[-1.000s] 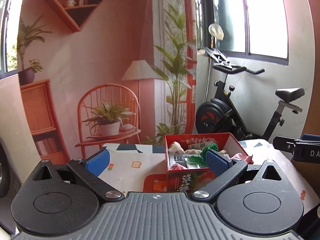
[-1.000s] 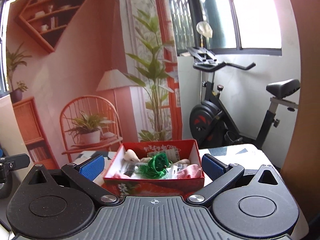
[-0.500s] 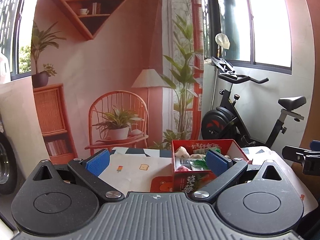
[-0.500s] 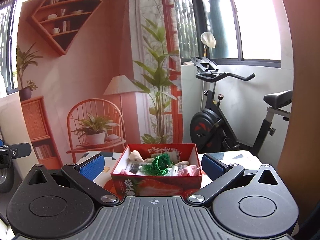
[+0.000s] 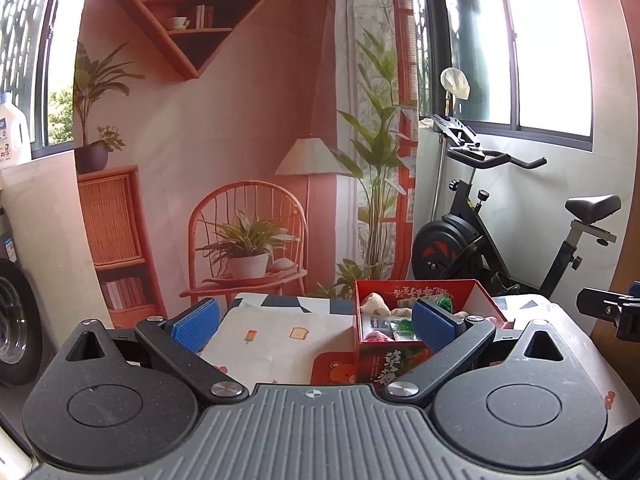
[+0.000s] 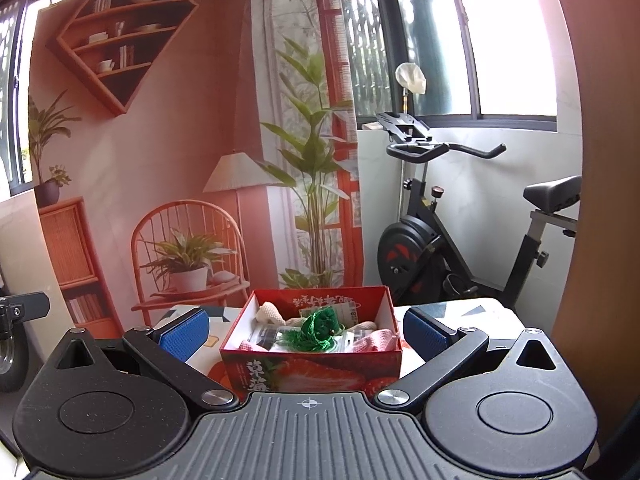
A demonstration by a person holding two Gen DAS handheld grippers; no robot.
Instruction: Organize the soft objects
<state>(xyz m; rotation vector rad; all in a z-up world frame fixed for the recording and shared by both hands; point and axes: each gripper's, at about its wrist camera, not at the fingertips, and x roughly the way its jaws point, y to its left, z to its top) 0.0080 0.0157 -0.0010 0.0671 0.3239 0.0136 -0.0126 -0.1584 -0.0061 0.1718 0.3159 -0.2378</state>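
A red strawberry-print box stands on the table and holds several soft items: a green tasselled toy, a cream knit piece and pink cloth. My right gripper is open and empty, its blue pads on either side of the box, held back from it. The box shows right of centre in the left wrist view. My left gripper is open and empty, held above the table's near part; its right pad hides part of the box's contents.
The table carries a patterned cloth with a red bear mat beside the box. A printed room backdrop hangs behind. An exercise bike stands at the back right. A wooden panel rises at the far right.
Both grippers have drawn back and tilted up from the box, which now looks smaller and lower in both views. Both stay open and empty.
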